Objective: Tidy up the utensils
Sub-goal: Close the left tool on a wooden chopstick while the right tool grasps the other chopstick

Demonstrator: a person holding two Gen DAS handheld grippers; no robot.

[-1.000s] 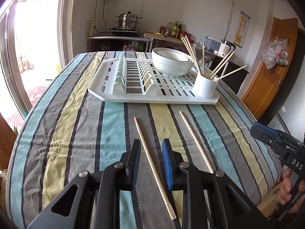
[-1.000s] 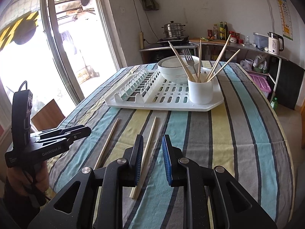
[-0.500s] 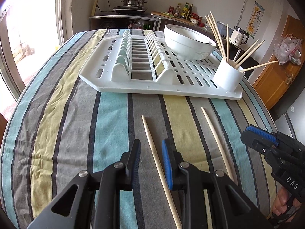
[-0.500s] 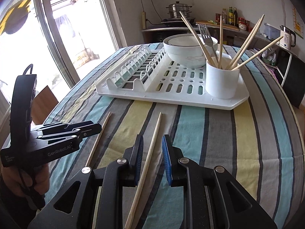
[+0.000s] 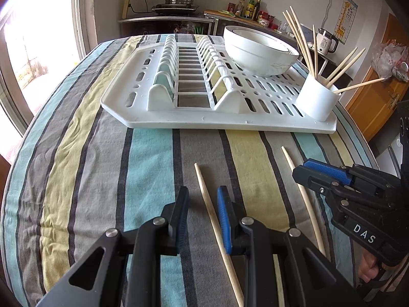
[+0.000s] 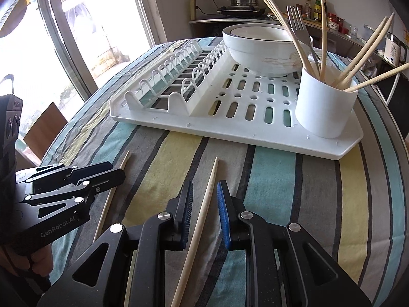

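The left black two-finger gripper with blue pads has dropped lower and closer to the striped tablecloth than half a second ago; its jaws stand apart, straddling the left pale wooden chopstick without clamping it. The right black gripper has likewise advanced, jaws parted around the right wooden chopstick, which lies flat between its pads. Both chopsticks lie on the near side of the cloth, apart from each other. Beyond them sits the white slotted plastic drying rack, carrying a white ceramic bowl at the far side and a white cylindrical utensil cup at the right, holding upright chopsticks and a metal fork.
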